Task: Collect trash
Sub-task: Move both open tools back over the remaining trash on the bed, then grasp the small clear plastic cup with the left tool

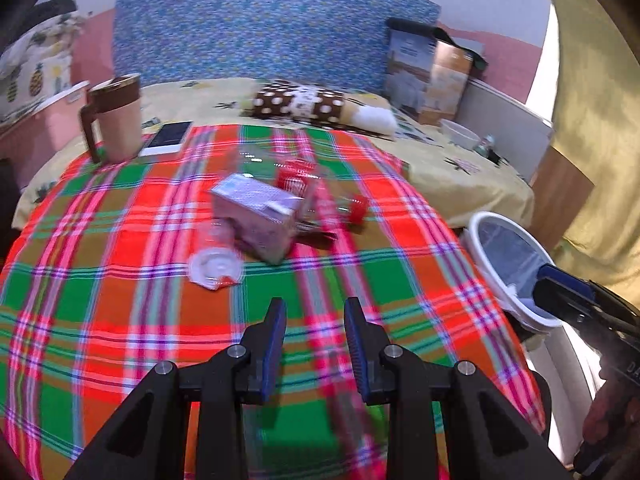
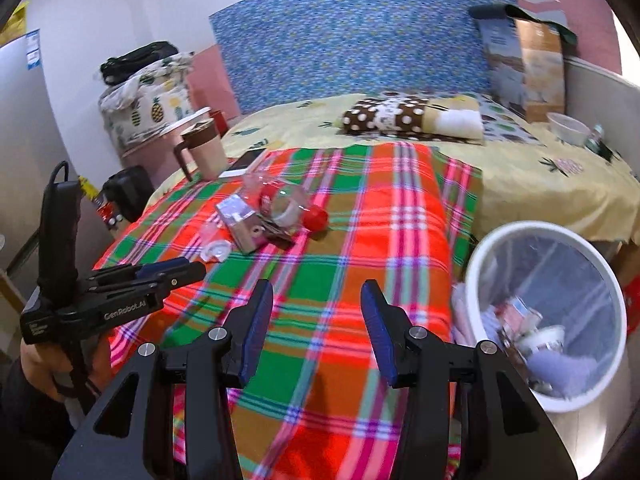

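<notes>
The left gripper [image 1: 315,308] is hovering with its jaws narrowly parted and nothing between them; the right gripper [image 2: 317,294] is waiting wider open, also empty. The trash is lying in a loose heap on the plaid cloth [image 1: 120,300] ahead of both tools, slightly to the left of the left one and further to the left of the right one. The bin [image 2: 476,264] is standing off to the right of both, already holding some rubbish.

The purple carton [image 1: 256,216] is looking light and crushable, so gripping across its narrow sides seems best. The clear plastic bottle [image 1: 320,196] with the red cap [image 1: 357,208] is probably slippery and springy; its neck looks safest. The white plastic lid [image 1: 216,268] is lying flat, so only an edge pinch would likely work.

Motion blur is smearing the heap, so which pieces are touching or overlapping is hard to tell, and the dark scrap under the carton is unidentifiable.
</notes>
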`<state>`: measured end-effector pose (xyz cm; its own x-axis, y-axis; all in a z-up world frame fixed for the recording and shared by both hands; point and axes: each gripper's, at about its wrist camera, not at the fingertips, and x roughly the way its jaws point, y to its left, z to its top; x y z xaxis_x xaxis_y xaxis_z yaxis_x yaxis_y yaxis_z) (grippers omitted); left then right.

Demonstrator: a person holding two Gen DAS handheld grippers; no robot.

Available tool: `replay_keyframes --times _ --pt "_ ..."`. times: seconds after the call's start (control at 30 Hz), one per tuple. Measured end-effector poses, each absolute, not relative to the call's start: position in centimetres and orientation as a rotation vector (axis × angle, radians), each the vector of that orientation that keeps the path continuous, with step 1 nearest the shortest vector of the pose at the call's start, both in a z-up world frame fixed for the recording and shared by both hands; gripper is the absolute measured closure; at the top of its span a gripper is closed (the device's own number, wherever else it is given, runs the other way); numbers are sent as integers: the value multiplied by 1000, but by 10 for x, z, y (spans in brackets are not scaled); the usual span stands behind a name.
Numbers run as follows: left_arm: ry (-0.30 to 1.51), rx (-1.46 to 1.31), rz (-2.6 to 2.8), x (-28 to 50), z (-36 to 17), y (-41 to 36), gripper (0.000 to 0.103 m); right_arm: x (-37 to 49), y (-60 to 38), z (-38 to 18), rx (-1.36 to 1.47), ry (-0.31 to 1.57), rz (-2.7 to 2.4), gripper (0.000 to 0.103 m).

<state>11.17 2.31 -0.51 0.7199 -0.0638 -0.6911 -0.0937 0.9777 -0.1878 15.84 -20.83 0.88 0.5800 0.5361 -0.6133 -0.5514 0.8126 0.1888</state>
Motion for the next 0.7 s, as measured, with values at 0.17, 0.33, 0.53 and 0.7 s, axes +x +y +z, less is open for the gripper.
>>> replay_keyframes --times 0.17,0.33,0.53,0.7 --pt "766 -242 82 116 -8 49 65 165 -193 12 -45 699 668 55" --pt "776 -262 119 129 -14 64 63 172 -182 10 -53 705 683 55" --pt "798 -271 130 152 -26 73 63 180 -175 7 -61 720 692 55" --pt "810 -287 153 166 -33 82 63 186 -165 5 -79 730 709 55"
